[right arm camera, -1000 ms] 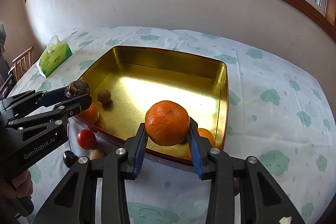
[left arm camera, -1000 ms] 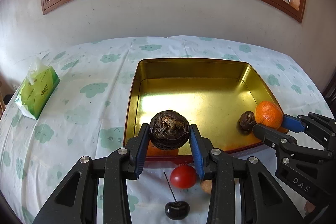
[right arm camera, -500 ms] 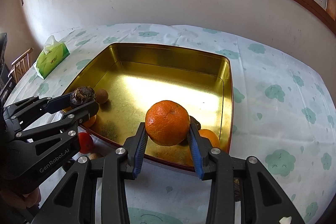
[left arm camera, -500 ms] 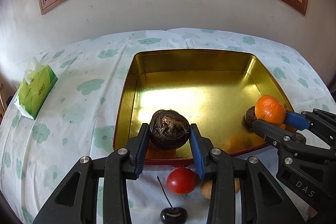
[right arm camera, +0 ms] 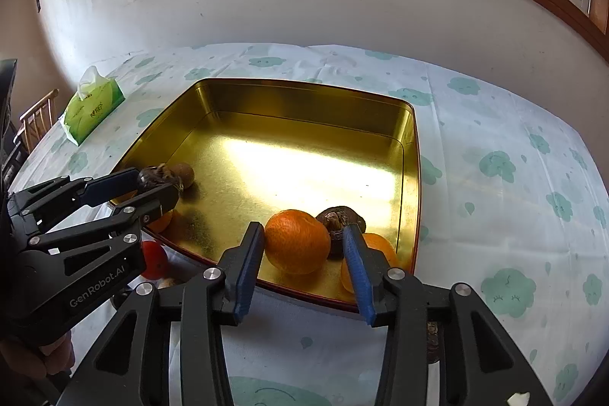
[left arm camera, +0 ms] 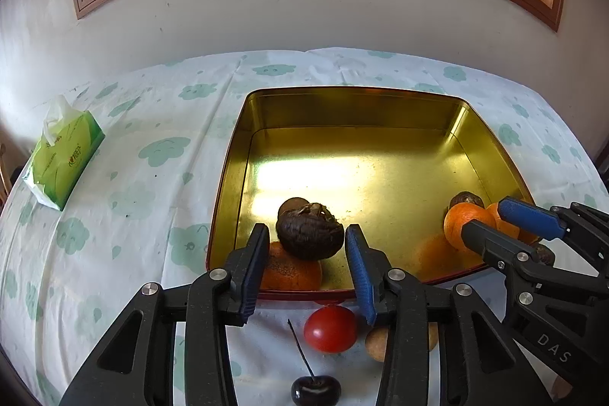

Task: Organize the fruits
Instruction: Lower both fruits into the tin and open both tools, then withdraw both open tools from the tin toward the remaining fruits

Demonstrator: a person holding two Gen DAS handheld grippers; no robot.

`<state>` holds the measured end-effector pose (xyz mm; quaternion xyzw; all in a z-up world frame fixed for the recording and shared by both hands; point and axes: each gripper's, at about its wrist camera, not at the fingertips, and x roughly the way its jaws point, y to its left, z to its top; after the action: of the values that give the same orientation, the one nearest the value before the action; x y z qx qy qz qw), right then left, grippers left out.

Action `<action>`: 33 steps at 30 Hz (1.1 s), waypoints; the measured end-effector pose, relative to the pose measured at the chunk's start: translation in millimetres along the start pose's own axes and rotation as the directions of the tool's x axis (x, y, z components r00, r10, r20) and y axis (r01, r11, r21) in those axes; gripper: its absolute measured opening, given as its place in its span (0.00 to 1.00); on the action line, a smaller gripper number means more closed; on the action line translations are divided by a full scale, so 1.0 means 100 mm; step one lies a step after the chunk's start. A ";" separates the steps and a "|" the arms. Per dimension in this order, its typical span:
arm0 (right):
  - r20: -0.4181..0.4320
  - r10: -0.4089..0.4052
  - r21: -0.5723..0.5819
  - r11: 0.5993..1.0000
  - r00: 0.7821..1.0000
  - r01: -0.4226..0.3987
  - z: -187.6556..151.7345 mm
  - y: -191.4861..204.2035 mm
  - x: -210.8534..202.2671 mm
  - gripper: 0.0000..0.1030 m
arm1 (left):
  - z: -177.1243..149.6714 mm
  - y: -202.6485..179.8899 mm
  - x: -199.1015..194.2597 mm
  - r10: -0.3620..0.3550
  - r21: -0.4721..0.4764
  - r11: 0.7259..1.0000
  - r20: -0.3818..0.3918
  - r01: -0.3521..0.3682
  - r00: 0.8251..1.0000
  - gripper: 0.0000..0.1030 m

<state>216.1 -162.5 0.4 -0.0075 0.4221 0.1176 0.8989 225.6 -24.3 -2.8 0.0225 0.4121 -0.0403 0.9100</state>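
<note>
My left claw [left arm camera: 308, 267] hung over the near-left corner of the gold tray [left arm camera: 357, 105], its jaws opening. The dark wrinkled fruit [left arm camera: 310, 234] sat between the pads but with a gap on each side, no longer pinched, resting against a speckled orange [left arm camera: 291, 271] in that corner. A small brown fruit [left arm camera: 293, 206] lay just behind it on the tray floor.

My right claw [right arm camera: 304, 265] hung over the tray's near-right corner, jaws likewise opening. The orange [right arm camera: 297, 240] lay on the tray floor between the pads; the left pad stood just beside it and the right pad was clear of it, so I was not gripping it. Another dark fruit [right arm camera: 338, 217] sat touching it behind, and a second orange [right arm camera: 377, 246] lay just beyond the right pad, against the tray's right wall.

On the desk [left arm camera: 125, 200], in front of the tray's near edge, lay a tomato [left arm camera: 330, 328], a tan round fruit [left arm camera: 377, 343] just beside it, and a cherry [left arm camera: 316, 389] with its stem up, nearest to me. A green tissue pack [left arm camera: 62, 158] lay near the desk's left edge, well apart from the tray.
</note>
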 end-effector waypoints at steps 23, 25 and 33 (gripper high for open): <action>0.027 -0.018 -0.001 1.000 0.999 0.018 -0.17 0.05 -0.37 0.44 | -0.18 0.03 -0.41 0.009 -0.020 1.000 0.047 -0.009 0.999 0.55; 0.033 -0.019 0.004 1.000 0.999 0.019 -0.22 0.06 -0.43 0.44 | -0.24 0.03 -0.50 0.009 -0.023 1.000 0.057 -0.008 0.998 0.55; 0.039 -0.028 0.020 0.999 0.999 0.027 -0.49 0.03 -0.66 0.44 | -0.52 0.04 -0.77 0.020 -0.038 0.999 0.065 -0.018 0.998 0.55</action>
<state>137.8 -178.2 19.1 -0.0022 0.4052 0.1012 0.9086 136.4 -12.1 21.2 0.0080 0.3827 -0.0246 0.9235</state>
